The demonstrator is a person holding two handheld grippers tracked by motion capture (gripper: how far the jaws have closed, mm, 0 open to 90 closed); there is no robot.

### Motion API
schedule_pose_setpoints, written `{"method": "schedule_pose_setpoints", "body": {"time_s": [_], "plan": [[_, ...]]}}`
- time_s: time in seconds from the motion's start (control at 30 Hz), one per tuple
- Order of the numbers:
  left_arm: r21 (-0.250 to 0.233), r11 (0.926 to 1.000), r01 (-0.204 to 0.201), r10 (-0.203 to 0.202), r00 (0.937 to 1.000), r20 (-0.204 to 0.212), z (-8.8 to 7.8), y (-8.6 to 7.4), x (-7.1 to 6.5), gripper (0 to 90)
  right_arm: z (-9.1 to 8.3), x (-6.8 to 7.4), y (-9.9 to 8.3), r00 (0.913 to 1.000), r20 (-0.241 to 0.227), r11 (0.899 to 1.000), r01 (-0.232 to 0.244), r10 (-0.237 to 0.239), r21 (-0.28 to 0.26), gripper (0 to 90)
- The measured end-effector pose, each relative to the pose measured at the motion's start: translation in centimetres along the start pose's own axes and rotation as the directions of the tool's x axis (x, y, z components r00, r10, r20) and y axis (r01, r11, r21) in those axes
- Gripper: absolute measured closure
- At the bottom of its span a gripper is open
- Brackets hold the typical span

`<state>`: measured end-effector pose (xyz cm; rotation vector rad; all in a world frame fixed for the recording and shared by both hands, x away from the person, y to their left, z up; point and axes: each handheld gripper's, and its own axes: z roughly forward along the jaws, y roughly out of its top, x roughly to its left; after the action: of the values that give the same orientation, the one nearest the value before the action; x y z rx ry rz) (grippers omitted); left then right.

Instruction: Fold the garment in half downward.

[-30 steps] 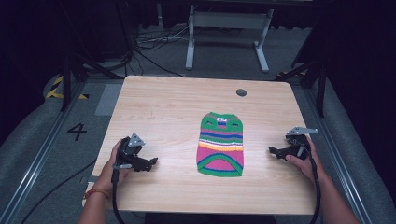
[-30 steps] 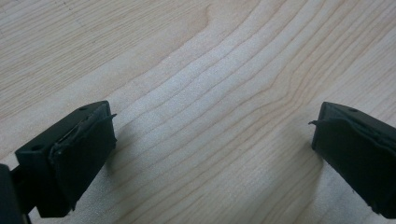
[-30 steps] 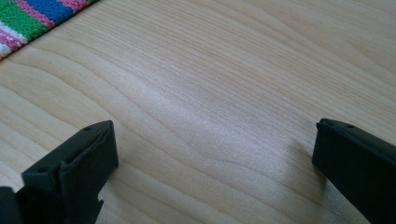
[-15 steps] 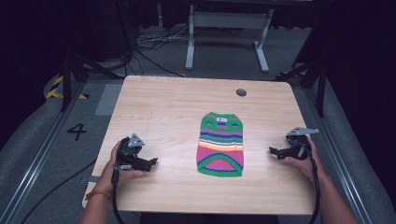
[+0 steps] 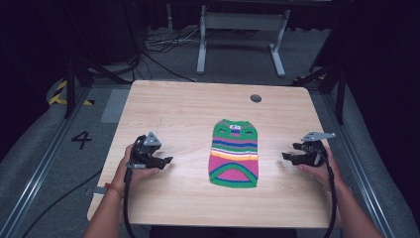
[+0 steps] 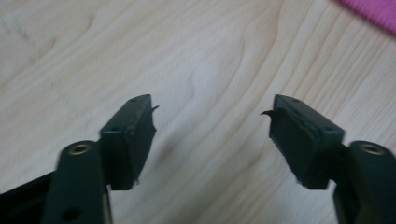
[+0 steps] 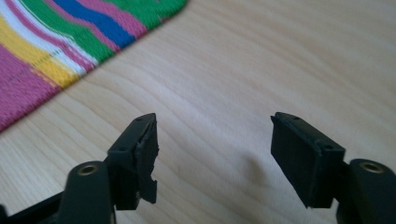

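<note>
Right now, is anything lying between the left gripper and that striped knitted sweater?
No. In the high view, only bare wood of the table separates the left gripper from the striped sweater; the left gripper view shows the same.

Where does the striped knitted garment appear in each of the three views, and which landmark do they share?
High view: the striped knitted garment lies flat at the table's centre, between both grippers.
Left gripper view: a pink strip at the top right corner.
Right gripper view: its stripes at the upper left.
Shared landmark: the light wooden tabletop.
</note>
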<state>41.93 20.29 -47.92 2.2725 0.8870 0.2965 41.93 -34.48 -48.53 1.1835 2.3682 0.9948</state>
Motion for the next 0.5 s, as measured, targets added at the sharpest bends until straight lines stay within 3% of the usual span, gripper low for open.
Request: {"method": "schedule_pose_setpoints", "body": {"time_s": [0.17,0.37,0.4,0.47,0.5], "plan": [[-0.033,0.9992,0.020,-0.020,0.9998,-0.003,1.5,2.7,0.3,36.9,0.0,0.6,2.2,0.9996,-0.010,0.999,0.024,-0.025,-0.029,40.3],[-0.012,0.9994,-0.032,0.032,0.9993,-0.021,4.3,5.7,-0.2,47.3,1.5,1.1,4.5,0.9991,-0.023,0.998,0.036,-0.037,-0.044,44.6],[-0.006,0.9992,-0.039,0.038,0.9992,-0.015,5.0,6.4,-0.4,54.2,2.0,1.3,5.0,0.9984,-0.017,0.998,0.053,-0.054,-0.044,46.0],[-0.010,0.9985,-0.055,0.055,0.9985,-0.006,6.2,7.3,-0.7,56.8,2.9,1.8,6.1,0.9970,-0.015,0.996,0.075,-0.076,-0.046,49.4],[-0.018,0.9973,-0.071,0.070,0.9972,-0.024,6.7,7.7,-0.9,57.7,3.3,2.0,6.8,0.9957,-0.013,0.995,0.091,-0.092,-0.049,50.2]]}}
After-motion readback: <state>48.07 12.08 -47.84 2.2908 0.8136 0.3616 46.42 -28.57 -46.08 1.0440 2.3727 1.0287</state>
